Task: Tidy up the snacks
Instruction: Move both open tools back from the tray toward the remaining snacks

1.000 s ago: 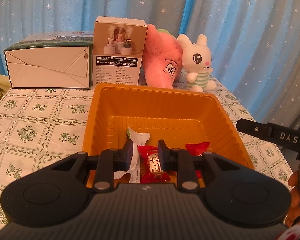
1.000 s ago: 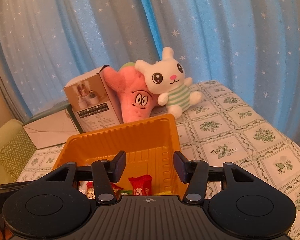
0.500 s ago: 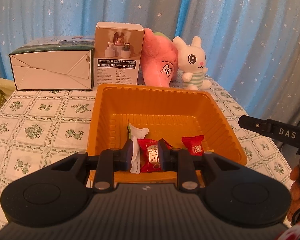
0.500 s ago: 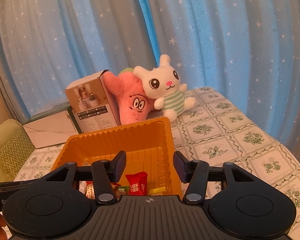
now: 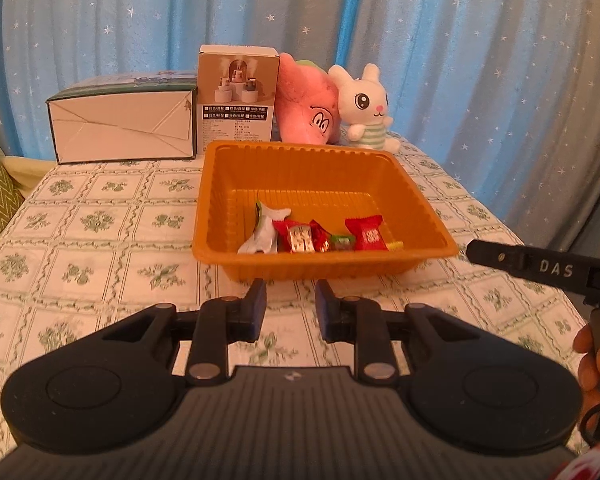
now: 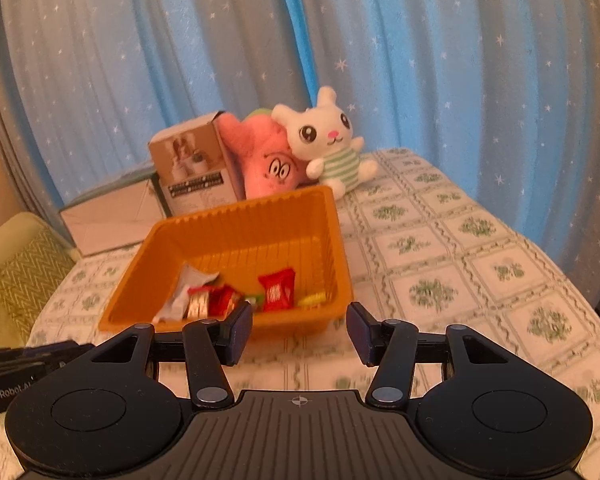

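Snacks [image 5: 320,236] lie together along the near wall of the orange tray [image 5: 228,200]: a white wrapper [image 5: 264,232] at the left, a red-and-gold candy [image 5: 300,238] beside it, a small green piece, a red packet [image 5: 367,234], and a yellow bit at the right end. In the right wrist view the same row shows, with the red packet [image 6: 277,290] standing against the tray [image 6: 228,220] floor. The tray sits on the surface [image 5: 100,240], which is covered by a green-flowered cloth.

Both tongs are outside the tray, on its near side and above the cloth. The left tongs [image 5: 290,306] are spread and carry nothing. The right tongs [image 6: 299,332] are spread wider, also with nothing between them.

No loose snack shows on the cloth in either view, so the gathering looks done or nearly so; parts of the surface lie behind the tongs' bodies and cannot be checked. What may remain is tidying the pile.

Behind the tray stand a white box [image 5: 122,126], a tall box [image 5: 238,98], a pink plush [image 5: 308,106] and a bunny [image 5: 366,106], with a blue starred curtain [image 5: 460,60] at the back.
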Demonstrator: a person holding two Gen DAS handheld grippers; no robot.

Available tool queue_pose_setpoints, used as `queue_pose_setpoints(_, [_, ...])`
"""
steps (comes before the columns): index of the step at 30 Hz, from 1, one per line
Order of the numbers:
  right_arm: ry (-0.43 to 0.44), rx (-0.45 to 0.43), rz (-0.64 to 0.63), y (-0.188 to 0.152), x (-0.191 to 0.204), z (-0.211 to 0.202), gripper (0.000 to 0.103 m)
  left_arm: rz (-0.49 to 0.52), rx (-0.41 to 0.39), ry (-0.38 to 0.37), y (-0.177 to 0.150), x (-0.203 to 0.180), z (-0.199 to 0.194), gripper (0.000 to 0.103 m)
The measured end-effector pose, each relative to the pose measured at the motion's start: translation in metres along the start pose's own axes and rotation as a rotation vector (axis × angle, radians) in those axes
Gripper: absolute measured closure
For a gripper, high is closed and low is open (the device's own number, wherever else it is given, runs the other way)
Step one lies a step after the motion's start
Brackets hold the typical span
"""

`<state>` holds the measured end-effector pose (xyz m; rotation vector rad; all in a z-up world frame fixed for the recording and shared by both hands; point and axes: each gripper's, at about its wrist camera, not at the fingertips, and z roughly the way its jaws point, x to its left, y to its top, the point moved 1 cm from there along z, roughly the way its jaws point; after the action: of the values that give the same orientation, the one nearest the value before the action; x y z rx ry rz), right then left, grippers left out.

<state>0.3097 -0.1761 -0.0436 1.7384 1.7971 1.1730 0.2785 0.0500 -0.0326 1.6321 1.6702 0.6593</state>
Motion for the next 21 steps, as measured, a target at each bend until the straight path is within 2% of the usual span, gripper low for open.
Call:
queue_pose_setpoints(14, [0.003,0.108,-0.004,-0.07,0.009,-0.046,0.05,-0.001,0.023,-0.007,-0.071,0.004,-0.06,0.08])
queue_pose_setpoints(21, [-0.003,0.163,-0.013,-0.106,0.007,-0.065,0.05,0.033,0.035,-0.007,-0.103,0.012,-0.079,0.079])
